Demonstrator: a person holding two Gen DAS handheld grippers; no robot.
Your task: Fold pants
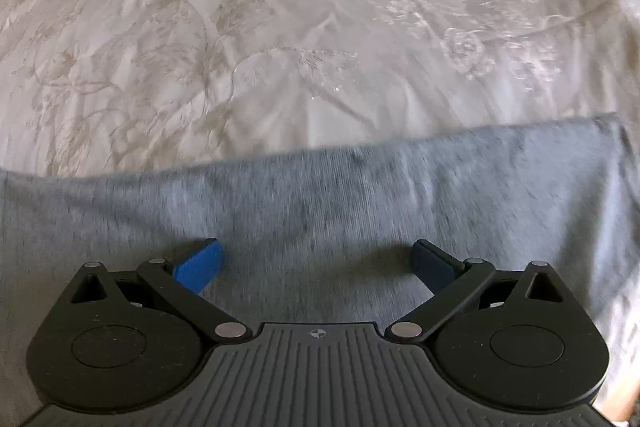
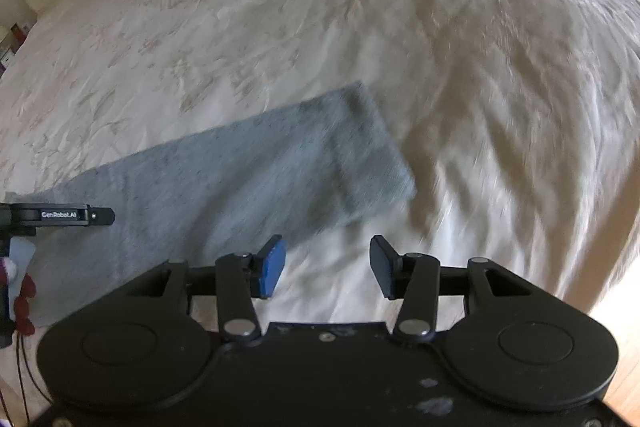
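Here the grey pants (image 2: 256, 171) lie flat on my white embroidered bedspread (image 2: 460, 47), a long band running from the lower left of the right wrist view up toward its middle, where the end stops square. My right gripper (image 2: 328, 265) stands parted with nothing between its blue pads, over bare bedspread just past the cloth's lower edge. My left gripper (image 1: 316, 263) is spread wide above the grey fabric, gripping nothing.
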